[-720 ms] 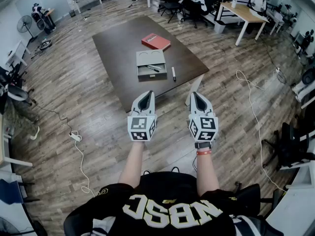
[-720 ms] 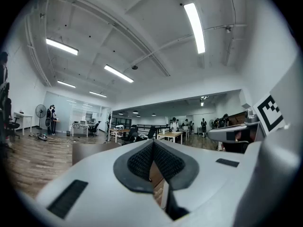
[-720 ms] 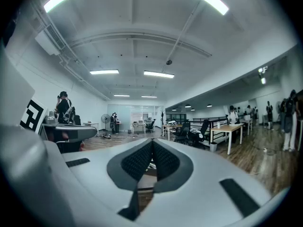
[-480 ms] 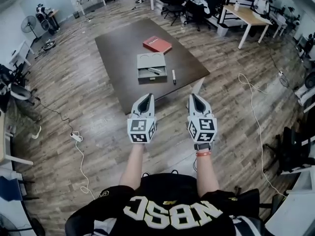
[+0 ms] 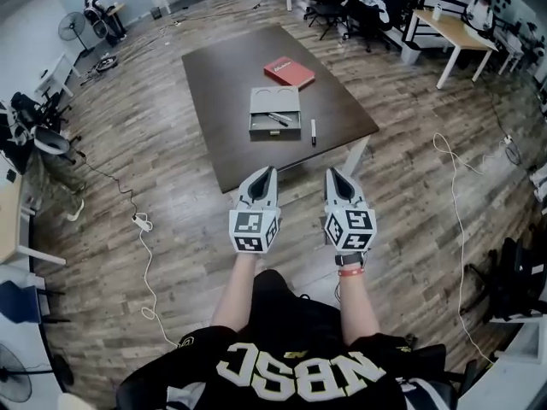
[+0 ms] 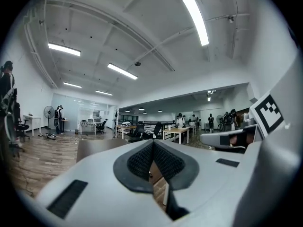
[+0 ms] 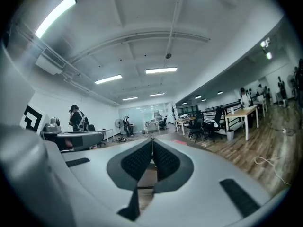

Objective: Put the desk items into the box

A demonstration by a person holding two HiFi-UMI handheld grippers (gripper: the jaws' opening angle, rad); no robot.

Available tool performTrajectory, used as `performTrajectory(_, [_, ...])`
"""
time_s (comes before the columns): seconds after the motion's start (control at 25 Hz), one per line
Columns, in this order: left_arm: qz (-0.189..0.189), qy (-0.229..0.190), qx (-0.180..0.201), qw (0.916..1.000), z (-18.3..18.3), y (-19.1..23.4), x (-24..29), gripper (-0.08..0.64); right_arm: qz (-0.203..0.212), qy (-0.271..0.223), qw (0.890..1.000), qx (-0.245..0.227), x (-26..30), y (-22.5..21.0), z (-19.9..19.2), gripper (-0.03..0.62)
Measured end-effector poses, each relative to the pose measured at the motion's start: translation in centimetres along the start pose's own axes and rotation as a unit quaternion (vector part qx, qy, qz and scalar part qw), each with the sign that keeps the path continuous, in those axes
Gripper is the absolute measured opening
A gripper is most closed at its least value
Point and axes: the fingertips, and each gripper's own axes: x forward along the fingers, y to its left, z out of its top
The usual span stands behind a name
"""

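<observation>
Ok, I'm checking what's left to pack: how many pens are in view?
2. One dark pen lies inside the grey box; a white marker pen lies on the table just right of it. Others could be hidden in the box.

Our head camera looks from high up and steeply down. We see the left gripper (image 5: 267,171) and right gripper (image 5: 333,173) close below us and the dark table (image 5: 231,101) farther ahead. Each gripper camera sits low, right behind its own jaws, and looks forward and a little up, so we see lots of ceiling (image 6: 142,32). All three views share the table, and each gripper view catches the other gripper at its side.
</observation>
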Motion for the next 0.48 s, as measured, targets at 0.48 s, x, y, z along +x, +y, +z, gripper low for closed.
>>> performTrajectory(0.48, [-0.013,0.003,0.008,0.9999,-1.6,8.3,11.9,0.015,0.025,0.031,0.999,0.002,13.9,-1.4,-0.1,0.009])
